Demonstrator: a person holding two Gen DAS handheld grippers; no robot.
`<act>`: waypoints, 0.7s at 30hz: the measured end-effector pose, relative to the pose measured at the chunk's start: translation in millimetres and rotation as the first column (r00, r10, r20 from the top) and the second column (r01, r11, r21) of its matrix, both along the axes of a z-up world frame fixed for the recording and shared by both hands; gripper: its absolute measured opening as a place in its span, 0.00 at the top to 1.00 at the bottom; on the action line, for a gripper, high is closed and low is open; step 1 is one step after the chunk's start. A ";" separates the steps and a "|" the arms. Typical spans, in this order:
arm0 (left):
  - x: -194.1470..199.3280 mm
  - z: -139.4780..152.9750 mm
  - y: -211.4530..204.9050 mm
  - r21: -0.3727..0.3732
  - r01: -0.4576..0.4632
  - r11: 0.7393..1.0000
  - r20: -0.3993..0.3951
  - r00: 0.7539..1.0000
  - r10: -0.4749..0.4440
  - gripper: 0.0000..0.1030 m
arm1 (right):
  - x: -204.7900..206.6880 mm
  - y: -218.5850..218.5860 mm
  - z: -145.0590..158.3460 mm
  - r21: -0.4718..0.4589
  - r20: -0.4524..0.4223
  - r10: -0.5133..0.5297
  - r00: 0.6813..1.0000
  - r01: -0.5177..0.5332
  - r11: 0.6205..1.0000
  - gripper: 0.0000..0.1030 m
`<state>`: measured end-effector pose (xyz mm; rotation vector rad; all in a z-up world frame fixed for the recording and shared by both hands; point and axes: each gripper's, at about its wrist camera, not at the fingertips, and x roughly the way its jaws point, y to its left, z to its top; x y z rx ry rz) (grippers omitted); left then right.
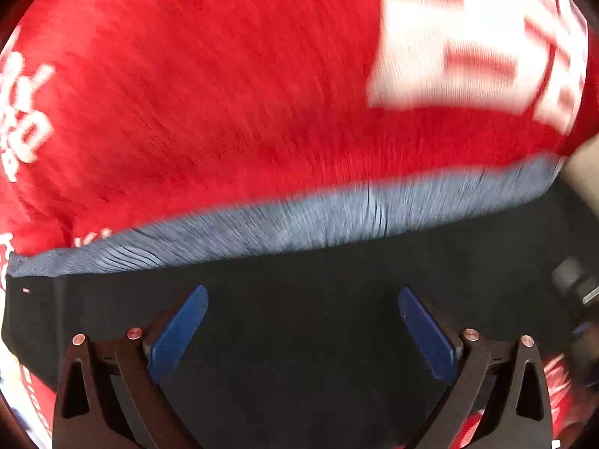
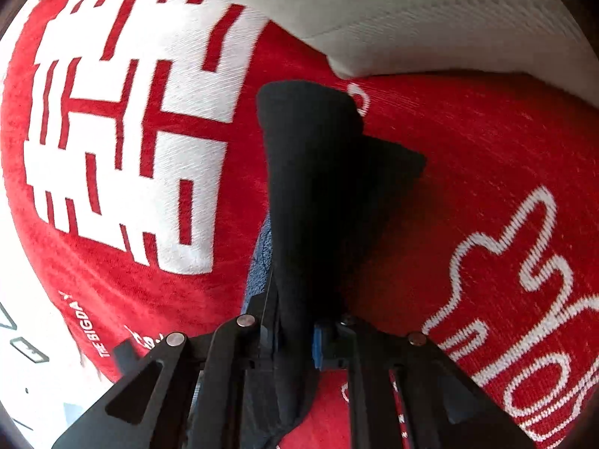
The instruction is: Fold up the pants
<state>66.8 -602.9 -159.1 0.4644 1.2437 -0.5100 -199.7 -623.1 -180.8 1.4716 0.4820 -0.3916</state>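
Left wrist view: the left claw (image 1: 303,325) is spread wide, its blue pads (image 1: 179,331) apart over the black pants (image 1: 307,284), gripping nothing. The pants lie across the near part of the scene, a grey-blue fleecy lining (image 1: 284,224) showing along their far edge. Beyond lies a red blanket (image 1: 209,86) with white lettering, blurred.

Right wrist view: the right claw (image 2: 295,336) is clamped on a bunched fold of the pants (image 2: 318,187), which rises between its fingers and hides the blanket behind. A white cloth (image 2: 411,15) lies far right.
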 end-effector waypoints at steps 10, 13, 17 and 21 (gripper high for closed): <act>-7.2 -9.7 23.1 -0.118 0.000 0.993 0.047 0.999 0.006 0.00 | 40.7 25.8 64.3 -0.267 -0.103 0.176 0.979 -0.197 0.943 0.87; -17.8 -8.7 31.3 -0.135 0.004 0.991 0.034 0.999 0.001 0.00 | 66.8 52.1 96.3 -0.395 -0.178 0.276 0.945 -0.325 0.859 0.87; 5.2 7.5 58.7 -0.164 -0.009 0.986 -0.045 0.999 0.002 0.04 | 94.5 89.4 124.7 -0.494 -0.247 0.365 0.898 -0.441 0.750 0.87; 31.3 47.8 122.0 -0.254 -0.055 0.966 -0.037 0.998 0.047 0.04 | 115.5 128.0 146.5 -0.574 -0.344 0.414 0.842 -0.538 0.618 0.87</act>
